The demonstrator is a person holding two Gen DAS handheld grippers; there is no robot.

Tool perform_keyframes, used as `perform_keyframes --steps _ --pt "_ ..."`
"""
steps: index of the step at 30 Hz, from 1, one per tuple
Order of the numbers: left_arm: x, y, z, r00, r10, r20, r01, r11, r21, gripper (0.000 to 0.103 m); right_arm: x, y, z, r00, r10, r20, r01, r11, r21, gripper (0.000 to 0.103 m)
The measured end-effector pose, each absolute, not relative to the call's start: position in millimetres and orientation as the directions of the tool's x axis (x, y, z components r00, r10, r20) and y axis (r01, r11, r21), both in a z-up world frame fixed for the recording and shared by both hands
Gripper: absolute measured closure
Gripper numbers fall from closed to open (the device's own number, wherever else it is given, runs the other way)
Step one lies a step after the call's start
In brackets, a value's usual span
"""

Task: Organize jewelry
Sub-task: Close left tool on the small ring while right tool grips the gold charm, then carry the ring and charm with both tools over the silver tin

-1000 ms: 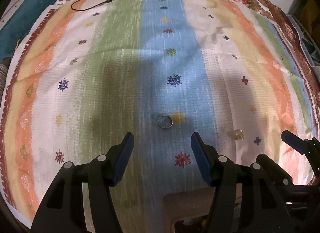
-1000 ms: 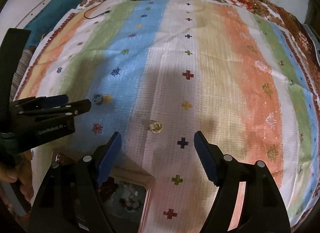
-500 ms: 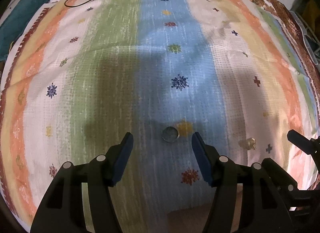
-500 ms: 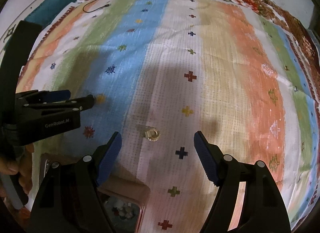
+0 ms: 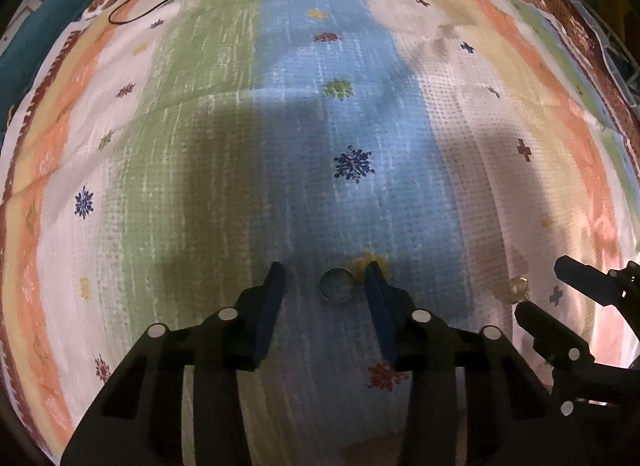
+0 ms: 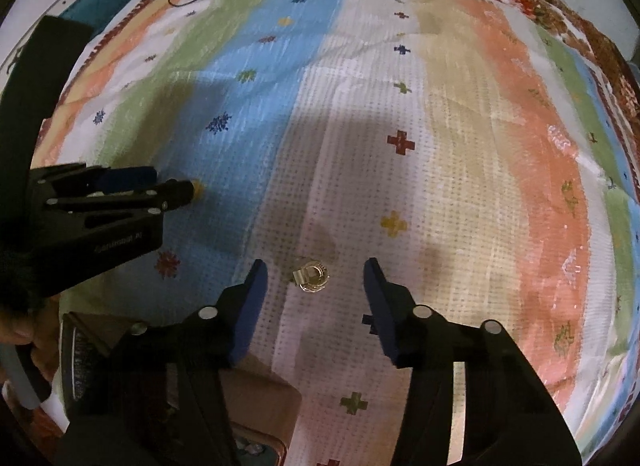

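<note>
A silver ring lies on the blue stripe of the striped bedspread. My left gripper hangs over it with its jaws closing; the ring sits between the blue pads, untouched. A gold ring rests on the white stripe. My right gripper is above it, jaws closing, the ring between the pads with gaps on both sides. In the left wrist view the gold ring shows at the right beside the right gripper's fingers. In the right wrist view the left gripper's fingers show at the left.
A pinkish jewelry box sits at the near edge below the right gripper. A black cable lies at the far left of the bedspread. Teal fabric is beyond the left edge. A person's hand holds the left gripper.
Both grippers have come down toward the bedspread, and the rings now lie between their fingertips. Both pairs of jaws have narrowed.
</note>
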State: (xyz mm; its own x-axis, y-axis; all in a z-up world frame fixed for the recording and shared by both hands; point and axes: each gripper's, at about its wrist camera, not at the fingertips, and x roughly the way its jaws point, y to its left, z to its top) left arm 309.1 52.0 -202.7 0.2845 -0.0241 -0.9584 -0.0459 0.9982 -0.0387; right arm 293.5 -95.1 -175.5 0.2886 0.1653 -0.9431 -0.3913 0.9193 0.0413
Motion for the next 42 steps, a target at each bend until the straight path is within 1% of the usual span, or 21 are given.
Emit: perform_keyframes --steps 1,3,5,9,10,13,25,28,34,42 --pt "309 52 -203 0.287 -0.018 -0.958 -0.042 0.999 -0.031 0.071 295 -96 -178 0.275 0.178 -0.945 -0.39 0.919 0.06 0.06" --pt "311 49 -204 0.289 -0.008 -0.957 -0.034 0.999 -0.018 0.075 297 -97 -182 0.254 0.192 -0.948 -0.383 0.92 0.084 0.066" --pt "310 46 -203 0.288 -0.002 -0.958 -0.026 1.0 -0.01 0.084 298 -100 -186 0.244 0.186 -0.952 -0.376 0.923 0.084 0.076" --pt "310 42 -203 0.286 0.008 -0.958 -0.017 1.0 0.003 0.084 297 -100 -187 0.241 0.188 -0.952 -0.37 0.925 0.089 0.081" --pt "311 43 -202 0.286 0.006 -0.958 -0.017 1.0 0.001 0.084 297 -100 -187 0.235 0.192 -0.953 -0.368 0.925 0.096 0.086" --pt "310 43 -201 0.292 0.001 -0.957 -0.023 1.0 -0.006 0.084 297 -99 -187 0.239 0.187 -0.953 -0.373 0.924 0.087 0.092" --pt "295 42 -180 0.349 -0.013 -0.937 -0.017 1.0 -0.02 0.084 293 -101 -170 0.275 0.203 -0.94 -0.39 0.917 0.084 0.092" --pt "289 39 -171 0.348 -0.044 -0.936 -0.01 0.999 -0.051 0.084 291 -101 -164 0.276 0.224 -0.935 -0.401 0.911 0.1 0.092" --pt "277 29 -144 0.402 -0.032 -0.915 0.002 0.999 -0.035 0.084 283 -104 -155 0.297 0.227 -0.928 -0.395 0.914 0.097 0.092" --pt "265 27 -123 0.439 -0.019 -0.898 0.005 1.0 -0.018 0.084 274 -107 -141 0.328 0.233 -0.916 -0.385 0.918 0.095 0.092"
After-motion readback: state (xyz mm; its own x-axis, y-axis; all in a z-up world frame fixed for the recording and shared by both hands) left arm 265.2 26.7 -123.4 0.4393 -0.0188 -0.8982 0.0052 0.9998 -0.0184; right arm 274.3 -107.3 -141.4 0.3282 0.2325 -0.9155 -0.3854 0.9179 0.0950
